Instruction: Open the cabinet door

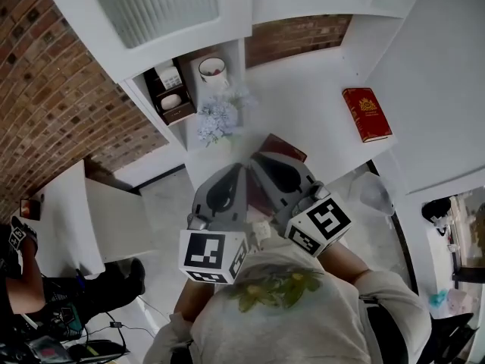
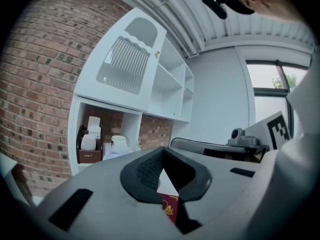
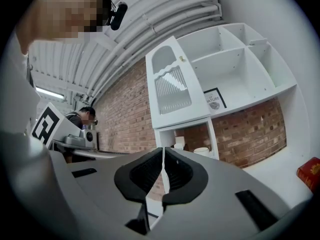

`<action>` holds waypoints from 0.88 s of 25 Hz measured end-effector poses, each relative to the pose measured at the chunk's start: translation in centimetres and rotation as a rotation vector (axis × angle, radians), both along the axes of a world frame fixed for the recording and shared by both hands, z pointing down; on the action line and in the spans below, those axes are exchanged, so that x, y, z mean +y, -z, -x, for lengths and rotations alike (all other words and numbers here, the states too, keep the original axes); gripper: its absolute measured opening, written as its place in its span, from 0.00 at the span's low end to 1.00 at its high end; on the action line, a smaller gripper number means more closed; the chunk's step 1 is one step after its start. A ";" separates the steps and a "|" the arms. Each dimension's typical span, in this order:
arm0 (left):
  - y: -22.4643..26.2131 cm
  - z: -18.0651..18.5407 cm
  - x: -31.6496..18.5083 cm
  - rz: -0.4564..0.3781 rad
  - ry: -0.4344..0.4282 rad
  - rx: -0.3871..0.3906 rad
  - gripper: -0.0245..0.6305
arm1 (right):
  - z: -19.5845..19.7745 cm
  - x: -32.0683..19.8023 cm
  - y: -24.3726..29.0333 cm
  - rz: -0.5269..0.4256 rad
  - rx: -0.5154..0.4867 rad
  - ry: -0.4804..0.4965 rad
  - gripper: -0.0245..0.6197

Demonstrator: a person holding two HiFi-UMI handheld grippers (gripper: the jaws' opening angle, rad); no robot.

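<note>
Your left claw [image 2: 162, 156] and right claw [image 3: 163, 158] were both closed, side by side; the cabinet door [image 3: 172, 86] stood well apart, up ahead of them.

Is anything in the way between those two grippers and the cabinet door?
Nothing visible is. Both the left gripper and right gripper sit shut, well back from the cabinet door, with only open air between. The flowers and mug stand lower, below it.

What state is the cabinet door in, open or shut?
Shut: the cabinet door lies flush with the open shelves beside it, with no gap at its knob edge.
</note>
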State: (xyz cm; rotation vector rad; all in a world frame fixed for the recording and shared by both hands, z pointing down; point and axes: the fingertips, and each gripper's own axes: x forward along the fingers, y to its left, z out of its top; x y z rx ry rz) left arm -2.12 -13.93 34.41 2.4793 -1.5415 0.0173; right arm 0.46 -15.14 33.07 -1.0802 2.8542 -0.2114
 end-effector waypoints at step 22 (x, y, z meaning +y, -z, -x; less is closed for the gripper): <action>0.9 1.7 -6.3 -0.037 0.105 -0.017 0.05 | -0.3 -11.1 3.2 -0.014 -0.096 0.104 0.08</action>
